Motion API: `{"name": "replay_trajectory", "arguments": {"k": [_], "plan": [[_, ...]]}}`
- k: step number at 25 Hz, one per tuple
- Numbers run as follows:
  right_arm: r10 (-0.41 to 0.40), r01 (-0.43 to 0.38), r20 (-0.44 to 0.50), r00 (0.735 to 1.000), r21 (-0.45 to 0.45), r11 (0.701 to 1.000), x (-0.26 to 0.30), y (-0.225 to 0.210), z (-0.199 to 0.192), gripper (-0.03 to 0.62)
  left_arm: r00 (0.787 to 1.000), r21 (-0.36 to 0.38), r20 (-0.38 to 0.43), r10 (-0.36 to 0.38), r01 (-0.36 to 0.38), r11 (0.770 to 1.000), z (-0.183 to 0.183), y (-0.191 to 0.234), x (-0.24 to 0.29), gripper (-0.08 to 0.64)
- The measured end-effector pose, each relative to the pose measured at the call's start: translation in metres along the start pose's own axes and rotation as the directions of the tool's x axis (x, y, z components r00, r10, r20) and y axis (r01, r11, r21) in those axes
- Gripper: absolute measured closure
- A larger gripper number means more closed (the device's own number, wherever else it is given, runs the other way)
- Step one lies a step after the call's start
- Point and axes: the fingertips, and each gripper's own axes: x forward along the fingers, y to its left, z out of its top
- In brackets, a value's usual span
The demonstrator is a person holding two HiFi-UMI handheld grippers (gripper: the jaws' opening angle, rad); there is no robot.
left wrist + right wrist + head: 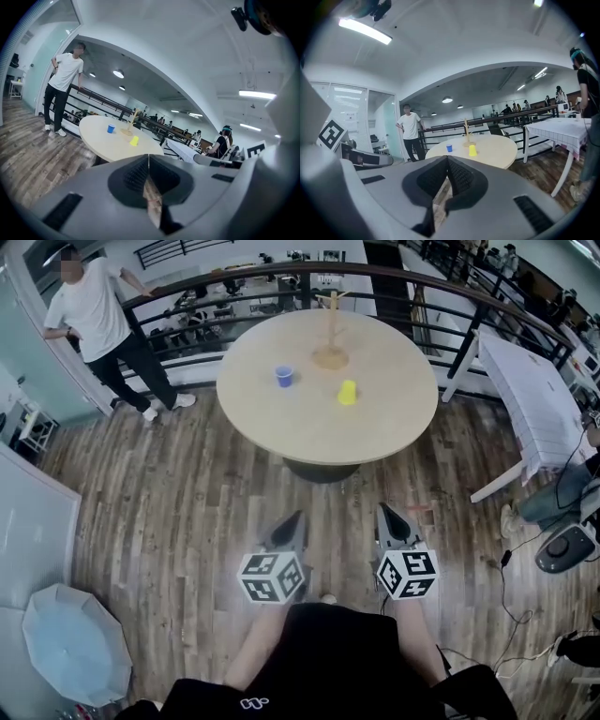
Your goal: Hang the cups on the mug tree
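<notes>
Well, I have both tools held low and side by side in front of the body, over the wooden floor and well short of the round table, noses pointing towards it. The left gripper has its jaws pressed together with nothing between them, and the right gripper is closed the same way, also empty; their marker cubes sit just beside each other near my lap. On the table, the blue cup stands mouth up towards the left, though from this range I cannot tell whether anything is in it. The yellow cup sits apart from it to the right and nearer my side, and looks to be resting mouth down. The wooden mug tree stands upright at the far edge, behind and between the two cups, touching neither. Neither cup hangs on it yet. A person leans on the railing beyond the table, at far left.
</notes>
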Motion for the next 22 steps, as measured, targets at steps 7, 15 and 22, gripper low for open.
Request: {"name": "replay_trajectory", "arguments": {"k": [7, 15, 22], "plan": [[0.034, -0.034, -0.045, 0.998, 0.004, 0.999, 0.021, -0.012, -0.012, 0.583, 1.000, -0.010, 0.005, 0.016, -0.016, 1.000, 0.009, 0.000, 0.029, 0.546], [0.014, -0.010, -0.074, 0.997, 0.051, 0.999, 0.098, -0.057, -0.018, 0.583, 0.997, -0.028, -0.073, 0.021, -0.023, 0.999, 0.004, 0.035, 0.105, 0.546], [-0.036, 0.043, -0.100, 0.994, 0.070, 0.997, 0.231, -0.113, 0.015, 0.583, 0.991, -0.031, -0.134, 0.006, -0.010, 0.999, 0.061, 0.093, 0.231, 0.546]]}}
